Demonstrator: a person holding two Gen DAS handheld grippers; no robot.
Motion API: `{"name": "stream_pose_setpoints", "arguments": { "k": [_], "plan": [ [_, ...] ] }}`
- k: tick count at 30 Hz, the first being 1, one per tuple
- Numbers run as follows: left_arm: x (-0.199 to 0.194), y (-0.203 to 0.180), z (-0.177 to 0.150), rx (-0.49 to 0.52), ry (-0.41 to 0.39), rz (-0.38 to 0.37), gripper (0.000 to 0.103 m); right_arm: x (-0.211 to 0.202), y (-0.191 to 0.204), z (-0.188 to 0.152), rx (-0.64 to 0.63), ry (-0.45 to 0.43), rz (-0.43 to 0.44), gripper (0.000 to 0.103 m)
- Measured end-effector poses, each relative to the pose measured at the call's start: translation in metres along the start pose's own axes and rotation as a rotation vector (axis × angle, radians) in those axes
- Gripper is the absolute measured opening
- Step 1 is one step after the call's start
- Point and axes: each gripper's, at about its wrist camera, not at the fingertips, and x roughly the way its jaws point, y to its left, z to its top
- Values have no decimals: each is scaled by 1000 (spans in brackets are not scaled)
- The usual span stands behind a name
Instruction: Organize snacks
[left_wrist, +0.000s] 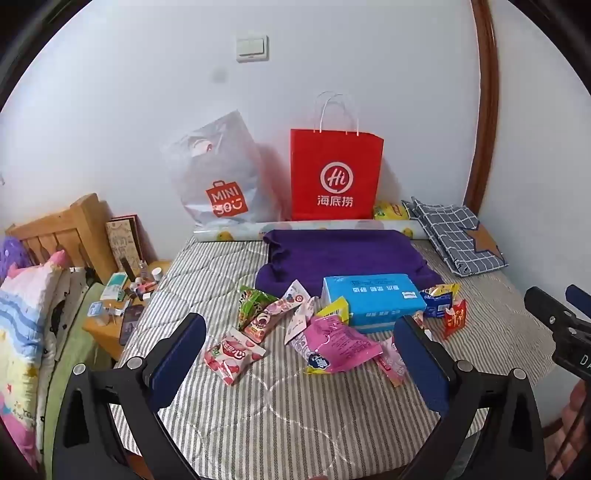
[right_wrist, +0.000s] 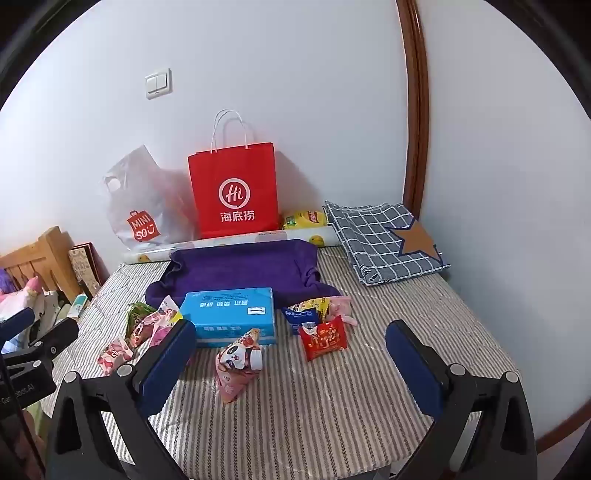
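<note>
On a grey-and-white striped quilted mattress (left_wrist: 295, 417), small foil and plastic snack packets are seen scattered loose around a bright blue rectangular tissue pack (left_wrist: 373, 302), which lies in front of a folded purple towel (left_wrist: 343, 254). Along the wall a red paper carrier bag with white cord handles (left_wrist: 336, 173) is stood upright beside a slumped translucent white plastic shopping bag (left_wrist: 218, 173), probably kept at hand as containers for the sorting. The left gripper (left_wrist: 299, 350) is held low over the near packets, jaws spread fully and nothing gripped; a glossy pink crinkled snack pouch (left_wrist: 340, 343) lies between its blue pads, untouched. The right gripper (right_wrist: 291, 354) is likewise held wide apart and empty, aimed at a pink panda-printed packet (right_wrist: 240, 362) and a small red sachet (right_wrist: 323, 339). The snacks are shown in 2 loose clusters, unsorted; organizing appears not yet begun.
</note>
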Motion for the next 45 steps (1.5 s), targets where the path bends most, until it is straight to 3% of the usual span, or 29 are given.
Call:
{"name": "stream_pose_setpoints", "arguments": {
  "k": [4, 8, 28, 45],
  "plan": [
    [-5, 8, -3, -26, -23, -16, 101, -3, 2, -4, 10, -4, 6, 103],
    [-7, 0, -2, 1, -9, 3, 101, -10, -2, 3, 2, -7, -5, 103],
    [-9, 2, -11, -23, 16, -52, 101, -21, 5, -6, -10, -25, -16, 103],
    [-20, 7, -9, -28, -12, -45, 101, -27, 8, -2, 10, -54, 1, 103]
  ]
}}
